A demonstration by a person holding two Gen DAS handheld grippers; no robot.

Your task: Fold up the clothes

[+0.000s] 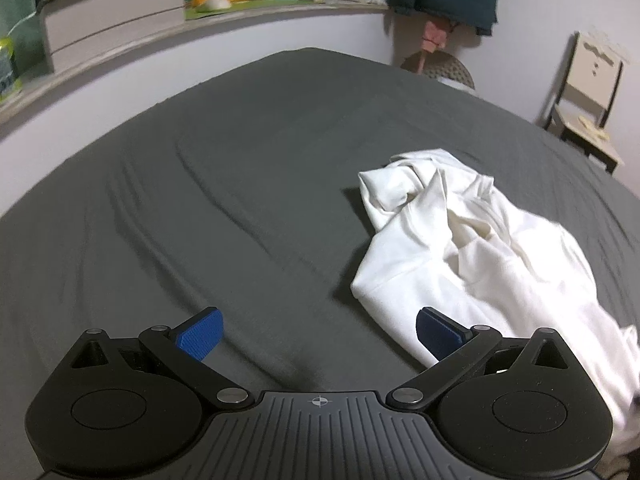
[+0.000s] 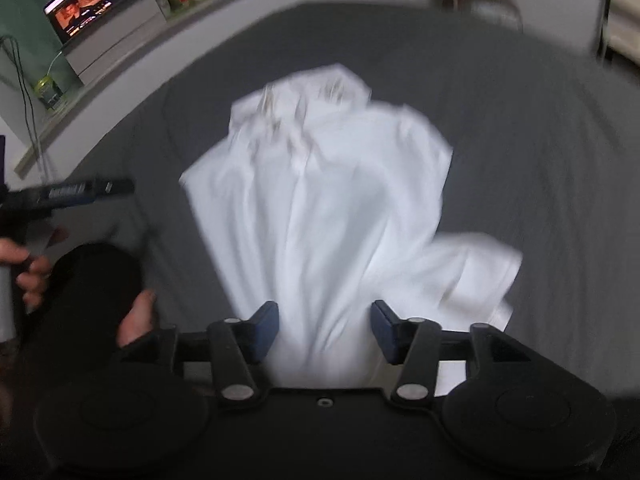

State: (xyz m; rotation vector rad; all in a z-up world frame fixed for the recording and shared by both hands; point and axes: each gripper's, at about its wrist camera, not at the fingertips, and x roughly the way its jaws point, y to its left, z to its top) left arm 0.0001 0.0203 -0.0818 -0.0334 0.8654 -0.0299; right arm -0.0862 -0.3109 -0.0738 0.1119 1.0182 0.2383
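A crumpled white garment [image 1: 472,248] lies on the dark grey bed sheet [image 1: 240,184], to the right in the left wrist view. My left gripper [image 1: 319,336] is open just above the sheet, with nothing between its blue pads. Its right pad [image 1: 438,334] sits beside the garment's near edge. In the blurred right wrist view the white garment [image 2: 320,200] fans out from my right gripper [image 2: 324,328]. Its folds converge and fill the gap between the blue pads, so the gripper is shut on a thick bunch of cloth.
A shelf [image 1: 280,12] with boxes, stacked drawers and a lit screen [image 2: 88,4] runs along the far wall. A chair [image 1: 588,100] stands at the right, beyond the bed. A person's hand [image 2: 28,268] holds the other gripper at the left of the right wrist view.
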